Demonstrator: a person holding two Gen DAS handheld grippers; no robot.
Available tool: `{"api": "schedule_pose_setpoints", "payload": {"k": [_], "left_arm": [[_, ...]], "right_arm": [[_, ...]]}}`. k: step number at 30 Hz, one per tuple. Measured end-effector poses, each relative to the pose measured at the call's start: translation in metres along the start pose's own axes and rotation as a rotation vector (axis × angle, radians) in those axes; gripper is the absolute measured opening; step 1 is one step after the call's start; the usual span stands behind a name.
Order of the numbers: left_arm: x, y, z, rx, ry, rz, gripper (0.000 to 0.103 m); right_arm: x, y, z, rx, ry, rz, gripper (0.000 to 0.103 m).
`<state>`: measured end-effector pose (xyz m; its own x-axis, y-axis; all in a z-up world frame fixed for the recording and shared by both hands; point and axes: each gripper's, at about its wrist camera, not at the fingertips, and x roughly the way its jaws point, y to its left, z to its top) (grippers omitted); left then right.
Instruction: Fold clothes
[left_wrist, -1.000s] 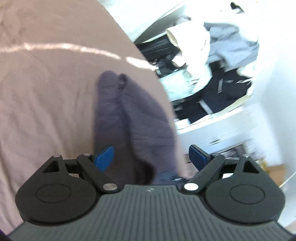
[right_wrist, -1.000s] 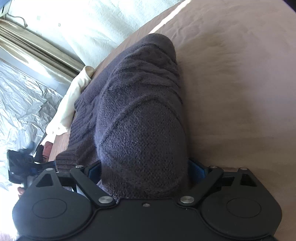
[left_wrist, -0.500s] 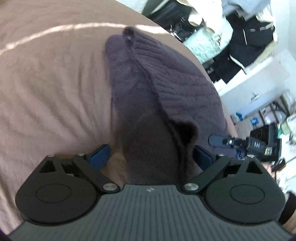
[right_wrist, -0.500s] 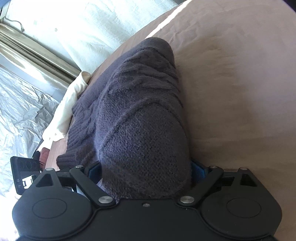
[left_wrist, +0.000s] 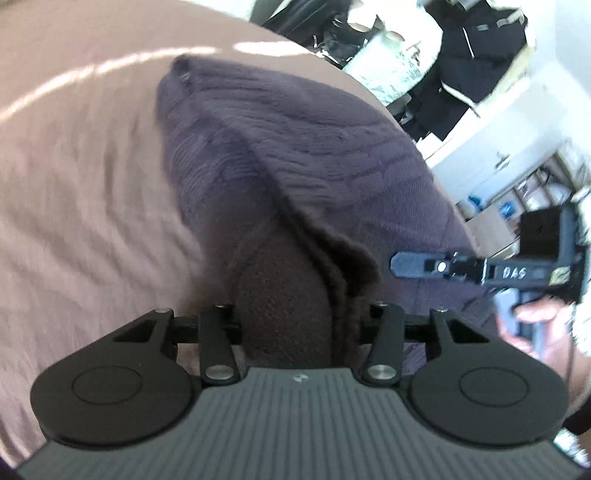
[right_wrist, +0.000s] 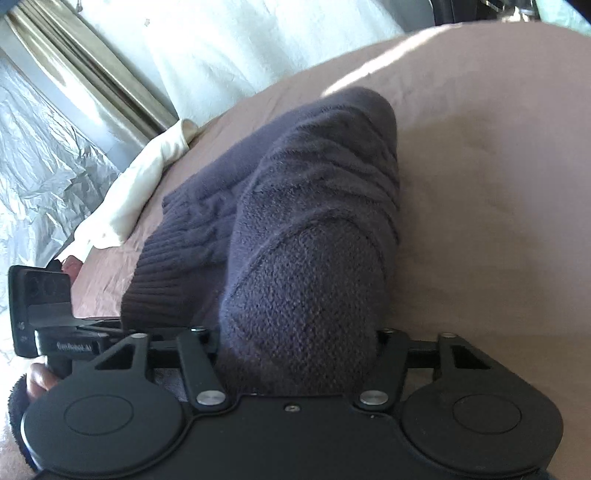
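Note:
A dark purple-grey knit sweater (left_wrist: 295, 147) lies bunched in a long ridge on the pinkish-brown bed sheet (left_wrist: 92, 184). My left gripper (left_wrist: 299, 314) is closing on its near end; a thick fold fills the gap between the jaws and hides the pads. In the right wrist view the same sweater (right_wrist: 314, 221) runs away from my right gripper (right_wrist: 299, 332), whose jaws are also closing with a fat roll of knit squeezed between them. Each gripper shows in the other's view: the right gripper (left_wrist: 480, 269) held by a hand, and the left gripper (right_wrist: 40, 306) at the left edge.
A white cloth (right_wrist: 140, 192) lies along the bed's edge beside crinkled silver sheeting (right_wrist: 37, 147) and a curtain. Past the bed's other side are a heap of dark and light clothes (left_wrist: 461, 55) and white drawers (left_wrist: 498, 155). Bare sheet (right_wrist: 480, 184) stretches to the right.
Both pairs of jaws have narrowed onto the sweater and their blue pads are now hidden. The left gripper swung and rolled until the sweater lies centred, bringing the right gripper into its view.

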<state>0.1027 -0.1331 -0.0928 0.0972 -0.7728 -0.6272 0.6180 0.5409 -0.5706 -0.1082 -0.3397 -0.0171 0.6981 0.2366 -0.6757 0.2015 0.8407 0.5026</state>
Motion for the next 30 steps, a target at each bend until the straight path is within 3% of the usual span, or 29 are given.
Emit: {"api": "schedule_pose_setpoints", "payload": {"k": [5, 8, 15, 20, 26, 28, 30], "left_arm": [[-0.01, -0.011, -0.001, 0.065, -0.027, -0.009, 0.038], [-0.019, -0.011, 0.0, 0.087, -0.035, -0.034, 0.036], [-0.055, -0.028, 0.0, 0.122, -0.09, -0.046, 0.034], [-0.12, -0.038, 0.002, 0.152, -0.226, 0.0, 0.034], [-0.204, -0.015, 0.012, 0.122, -0.432, 0.124, 0.034], [-0.213, 0.008, 0.022, 0.09, -0.419, 0.194, 0.04], [-0.2, 0.039, 0.03, 0.053, -0.306, 0.268, 0.05]], "right_arm": [[-0.015, 0.044, -0.009, -0.113, -0.06, -0.156, 0.055], [-0.031, 0.073, -0.019, -0.162, -0.136, -0.155, 0.052], [-0.039, 0.126, -0.005, -0.242, -0.165, -0.188, 0.048], [-0.063, 0.151, 0.003, -0.275, -0.231, -0.115, 0.048], [-0.036, 0.167, 0.054, -0.161, -0.224, 0.127, 0.049], [-0.004, 0.165, 0.075, -0.137, -0.171, 0.191, 0.056], [0.038, 0.162, 0.092, -0.169, -0.079, 0.172, 0.064]]}}
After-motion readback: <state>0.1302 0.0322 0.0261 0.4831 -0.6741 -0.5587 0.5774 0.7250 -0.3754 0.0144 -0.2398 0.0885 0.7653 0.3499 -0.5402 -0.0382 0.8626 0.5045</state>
